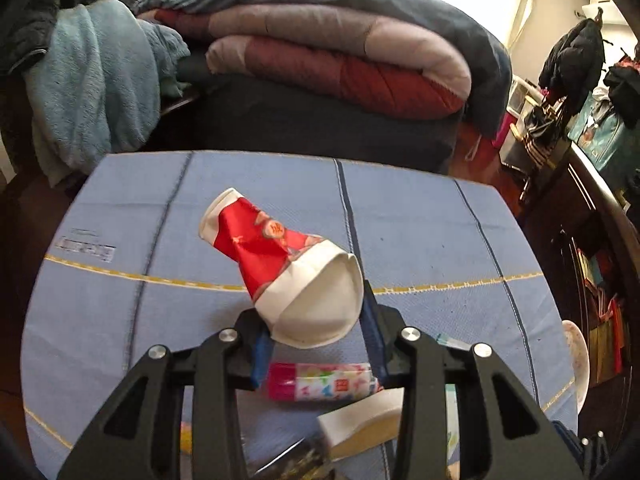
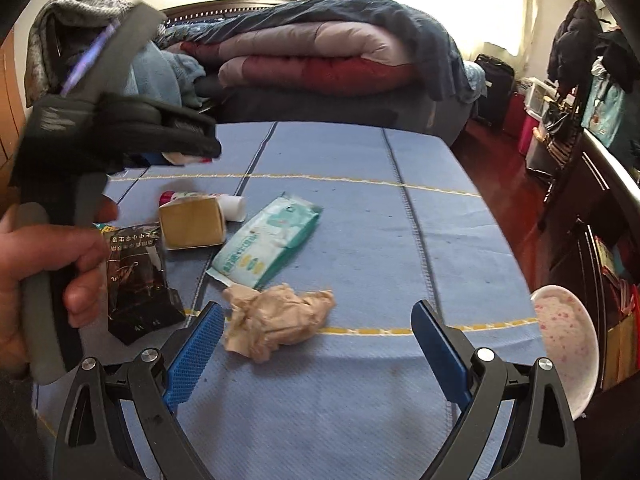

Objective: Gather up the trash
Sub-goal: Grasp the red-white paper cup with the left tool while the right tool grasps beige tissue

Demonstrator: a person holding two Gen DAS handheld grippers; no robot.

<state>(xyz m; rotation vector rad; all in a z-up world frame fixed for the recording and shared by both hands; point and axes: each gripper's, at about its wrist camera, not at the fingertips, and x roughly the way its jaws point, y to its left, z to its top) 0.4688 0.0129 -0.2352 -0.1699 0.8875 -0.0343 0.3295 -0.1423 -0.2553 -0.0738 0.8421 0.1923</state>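
Observation:
My left gripper [image 1: 318, 324] is shut on a crushed red and white paper cup [image 1: 280, 264] and holds it above the blue tablecloth [image 1: 420, 232]. The left gripper and the hand on it also show at the left of the right wrist view [image 2: 120, 120]. My right gripper [image 2: 318, 320] is open and empty, low over the cloth, with a crumpled beige tissue [image 2: 276, 320] just beyond its left finger. A green wipes pack [image 2: 268, 240], a black wrapper [image 2: 140, 280], a small tan carton [image 2: 192, 220] and a white tube [image 2: 232, 206] lie further left.
A pink patterned tube [image 1: 324, 380] and the carton [image 1: 360, 424] lie under the left gripper. A white speckled bowl [image 2: 568, 344] sits at the table's right edge. A bed with folded quilts [image 2: 320, 64] stands behind the table. A dark cabinet [image 2: 600, 208] is on the right.

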